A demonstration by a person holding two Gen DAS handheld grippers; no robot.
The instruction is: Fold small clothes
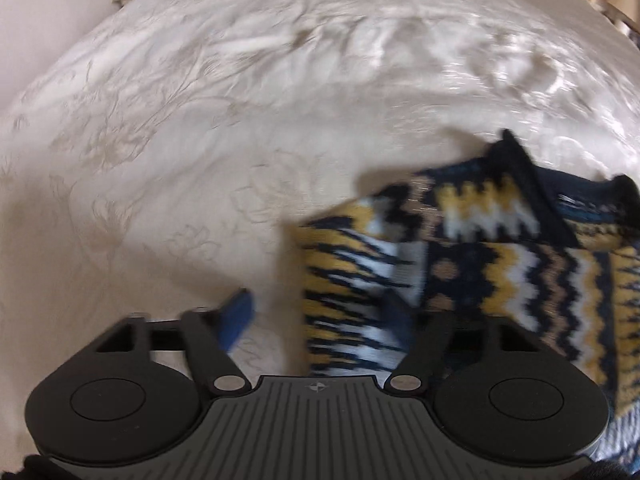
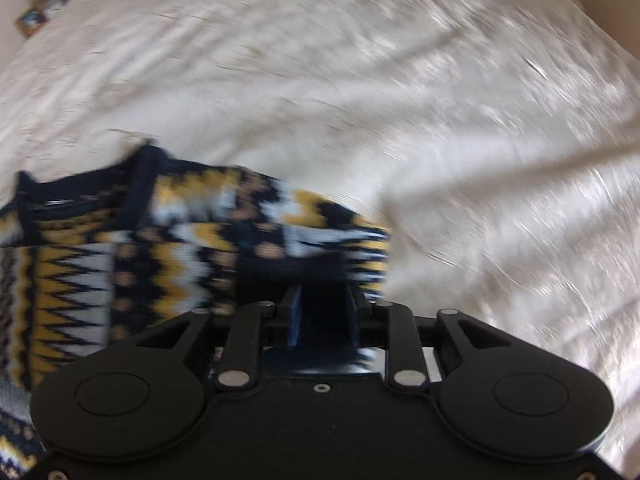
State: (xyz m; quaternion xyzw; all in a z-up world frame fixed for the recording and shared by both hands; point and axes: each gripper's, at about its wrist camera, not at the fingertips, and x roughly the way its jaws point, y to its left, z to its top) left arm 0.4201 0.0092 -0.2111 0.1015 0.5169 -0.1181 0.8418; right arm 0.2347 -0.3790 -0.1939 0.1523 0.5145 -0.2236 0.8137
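The patterned knit sweater (image 1: pixel 460 264) lies on the cream bedspread (image 1: pixel 200 140), at four o'clock in the left wrist view. The left gripper (image 1: pixel 320 320) stands spread wide, its right finger at or under the sleeve edge, seemingly to catch it. The right gripper (image 2: pixel 324 312) is clenched on dark knit fabric, probably a hem lifted for folding.

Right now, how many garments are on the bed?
1: a patterned sweater lies on the white bedspread. The right gripper grips its edge; more may lie out of view.
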